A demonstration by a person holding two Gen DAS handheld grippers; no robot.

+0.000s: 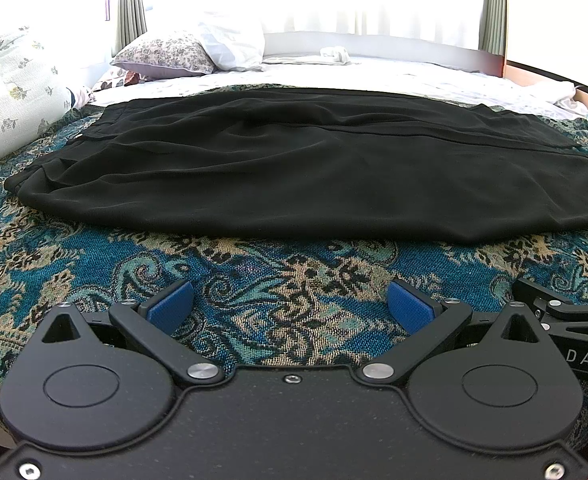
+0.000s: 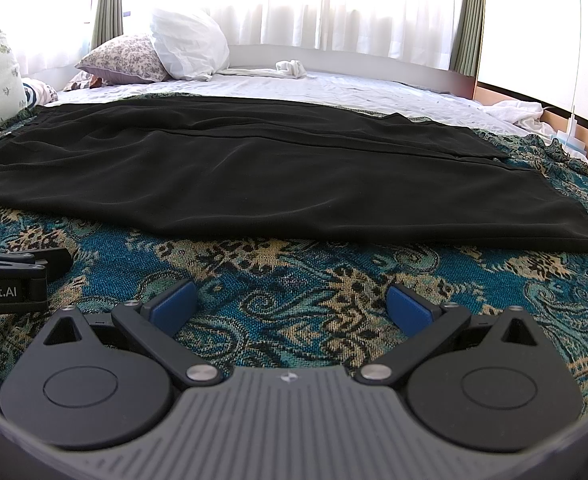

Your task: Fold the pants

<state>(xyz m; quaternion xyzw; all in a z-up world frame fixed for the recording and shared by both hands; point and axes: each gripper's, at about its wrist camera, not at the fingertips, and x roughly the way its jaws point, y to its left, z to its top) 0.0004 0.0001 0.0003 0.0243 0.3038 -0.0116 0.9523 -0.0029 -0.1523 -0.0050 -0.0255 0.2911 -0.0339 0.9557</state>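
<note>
1. A bedroom with bright, curtained windows behind: the bed (image 1: 394, 76) wears a white sheet at the far side, and a blue and tan patterned blanket (image 1: 253, 280) covers the near side. A floral pillow (image 1: 165, 54) and a white pillow (image 2: 189, 46) sit at the far left corner.

2. The black pants (image 1: 294, 168) lie on the patterned blanket, spread sideways across both views. They look already laid one leg over the other, with a long seam running across; the bunched end is to the left and the straight hem edge to the right, as the right wrist view shows best.

3. The left claw (image 1: 291, 306) is spread wide, with nothing between its blue pads, and it hovers over bare blanket just short of the pants' near edge.

4. The right claw (image 2: 291, 306) is likewise spread and empty, beside the left one and also short of the cloth.

5. By my judgement no fold is in hand yet: this is the approach before a grasp.

6. The next move likely calls for each claw to go forward and low to the cloth, pinch through all layers at one end, then carry that end over toward the other.

7. The thin, slippery-looking fabric may slide or separate if only the top layer is caught.
</note>
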